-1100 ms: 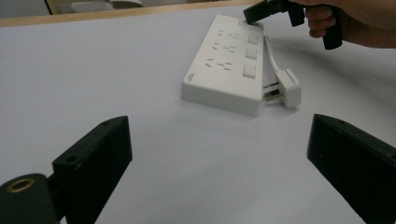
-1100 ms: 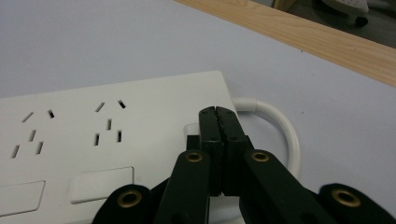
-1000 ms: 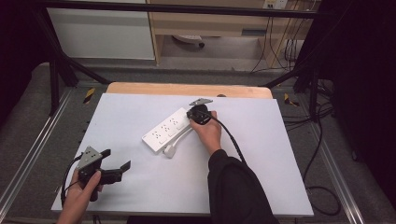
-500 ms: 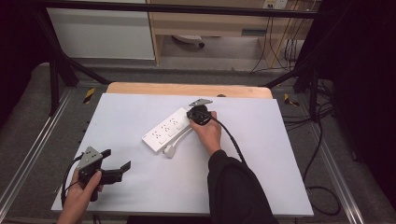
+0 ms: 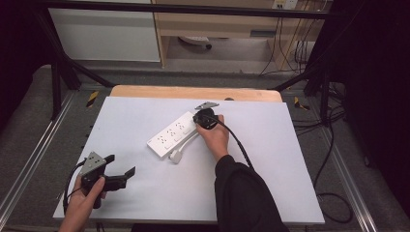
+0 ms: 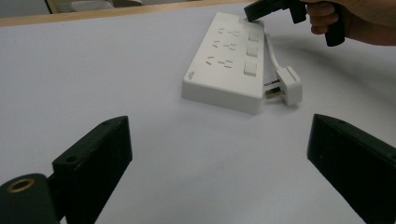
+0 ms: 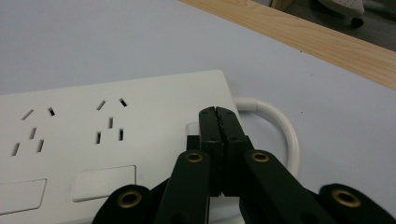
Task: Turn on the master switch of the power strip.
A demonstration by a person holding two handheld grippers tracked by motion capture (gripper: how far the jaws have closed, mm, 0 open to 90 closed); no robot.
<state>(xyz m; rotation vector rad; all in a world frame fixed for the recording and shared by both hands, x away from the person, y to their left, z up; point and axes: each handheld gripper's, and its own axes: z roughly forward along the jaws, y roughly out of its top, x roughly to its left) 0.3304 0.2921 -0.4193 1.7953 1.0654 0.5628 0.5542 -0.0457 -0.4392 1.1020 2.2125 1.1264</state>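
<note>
Power strip [image 5: 173, 134] lay near the middle of the white table [image 5: 290, 183], long axis on a diagonal: near end toward the person's left, far end toward the wooden strip at the table's back edge. Its white cord [image 7: 280, 121] looped out of the far end and ran back along the strip's right side to the plug [image 6: 288, 85], which rested on the table just beside the strip's near end.

Right gripper [image 7: 218, 116] was at the strip's far end, jaws clenched together with nothing between them, tips down on the row of buttons [image 7: 103, 181], apparently on the last one by the cord; actual contact could not be confirmed. Likely a switch press, pushing straight down.

Left gripper [image 5: 115, 178] sat well apart from the strip, toward the table's near left corner, jaws spread wide and empty, pointed at the strip's near end.

Right hand [image 5: 215, 137] was clearly the nearer one to the strip.
</note>
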